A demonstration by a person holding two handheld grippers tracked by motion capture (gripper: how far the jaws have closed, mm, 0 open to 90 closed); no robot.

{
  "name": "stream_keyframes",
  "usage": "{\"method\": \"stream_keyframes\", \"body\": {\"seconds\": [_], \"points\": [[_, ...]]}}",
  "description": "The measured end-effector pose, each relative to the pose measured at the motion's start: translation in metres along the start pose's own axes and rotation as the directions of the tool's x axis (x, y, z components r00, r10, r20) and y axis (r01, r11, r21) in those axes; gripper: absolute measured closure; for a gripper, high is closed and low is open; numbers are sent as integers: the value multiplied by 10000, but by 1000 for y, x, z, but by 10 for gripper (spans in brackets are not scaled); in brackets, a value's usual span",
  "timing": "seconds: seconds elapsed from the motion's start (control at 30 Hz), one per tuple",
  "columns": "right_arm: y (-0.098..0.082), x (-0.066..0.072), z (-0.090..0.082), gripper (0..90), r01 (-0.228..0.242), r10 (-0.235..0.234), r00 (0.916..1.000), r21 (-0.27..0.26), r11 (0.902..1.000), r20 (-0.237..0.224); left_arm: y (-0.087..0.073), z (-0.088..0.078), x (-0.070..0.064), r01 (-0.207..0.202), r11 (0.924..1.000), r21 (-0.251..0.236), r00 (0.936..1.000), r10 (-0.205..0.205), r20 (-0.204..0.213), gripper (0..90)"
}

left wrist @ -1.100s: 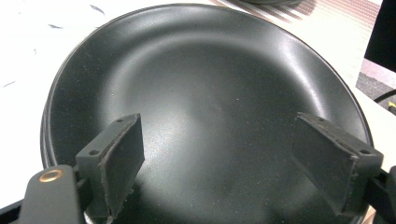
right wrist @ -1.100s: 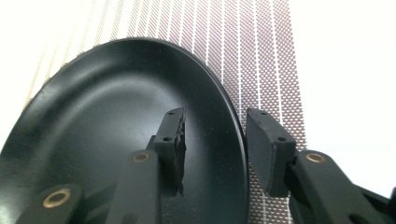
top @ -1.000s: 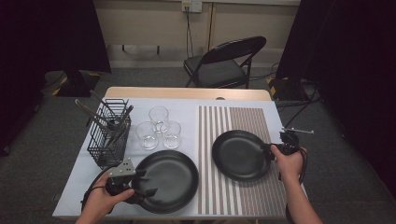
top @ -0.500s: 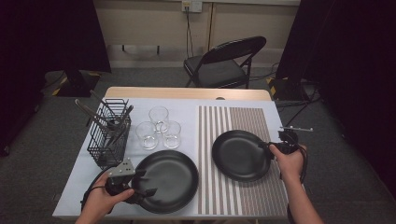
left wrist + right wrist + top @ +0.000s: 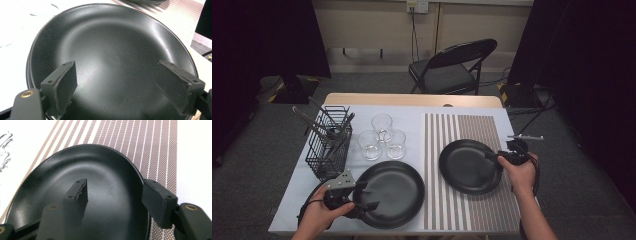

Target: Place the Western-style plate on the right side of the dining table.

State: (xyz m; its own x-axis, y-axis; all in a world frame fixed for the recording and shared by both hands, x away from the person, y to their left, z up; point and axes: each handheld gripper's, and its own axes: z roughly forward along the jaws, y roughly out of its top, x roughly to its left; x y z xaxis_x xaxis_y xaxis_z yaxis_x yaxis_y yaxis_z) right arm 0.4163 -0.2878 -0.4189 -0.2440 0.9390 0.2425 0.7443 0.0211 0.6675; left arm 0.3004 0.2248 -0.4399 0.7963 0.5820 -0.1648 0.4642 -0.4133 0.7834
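Note:
Two black plates lie on the table. The larger plate (image 5: 394, 187) (image 5: 112, 37) sits at the front left on the white tabletop. My left gripper (image 5: 362, 196) (image 5: 117, 75) hovers at its left rim, jaws wide apart, open with only the plate's surface under them. The smaller plate (image 5: 467, 167) (image 5: 62, 177) rests on the striped placemat (image 5: 472, 130) (image 5: 155, 150). My right gripper (image 5: 493, 156) (image 5: 116, 188) straddles that plate's right rim, one jaw over the dish and one outside it. Its jaws have just been opening and no pad presses on the rim.
A black wire basket (image 5: 329, 147) with utensils stands at the back left. Three clear glasses (image 5: 382, 137) cluster behind the larger plate. A folding chair (image 5: 452, 65) stands beyond the table's far edge. Both forearms enter from the near edge.
The right gripper's jaws have spread wider around the smaller plate's rim. Both plates and the left hand stay where they were.

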Motion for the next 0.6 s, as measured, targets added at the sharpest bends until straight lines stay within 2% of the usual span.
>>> {"method": "stream_keyframes", "body": {"seconds": [0.17, 0.47, 0.6], "points": [[-1, 4, 1, 333, 204, -205, 9997, -110, 9997, -145, 0, -1, 0, 0, 10000, 13, 10000, 0, -21, 169], [-1, 11, 3, 291, 640, -639, 9973, 16, 9979, -354, 0, -1, 1, 4, 10000, 44, 10000, -4, -43, 169], [-1, 13, 4, 288, 641, -640, 9968, 11, 9979, -475, -1, -2, 1, -61, 10000, 60, 9999, 62, -89, 170]]}}
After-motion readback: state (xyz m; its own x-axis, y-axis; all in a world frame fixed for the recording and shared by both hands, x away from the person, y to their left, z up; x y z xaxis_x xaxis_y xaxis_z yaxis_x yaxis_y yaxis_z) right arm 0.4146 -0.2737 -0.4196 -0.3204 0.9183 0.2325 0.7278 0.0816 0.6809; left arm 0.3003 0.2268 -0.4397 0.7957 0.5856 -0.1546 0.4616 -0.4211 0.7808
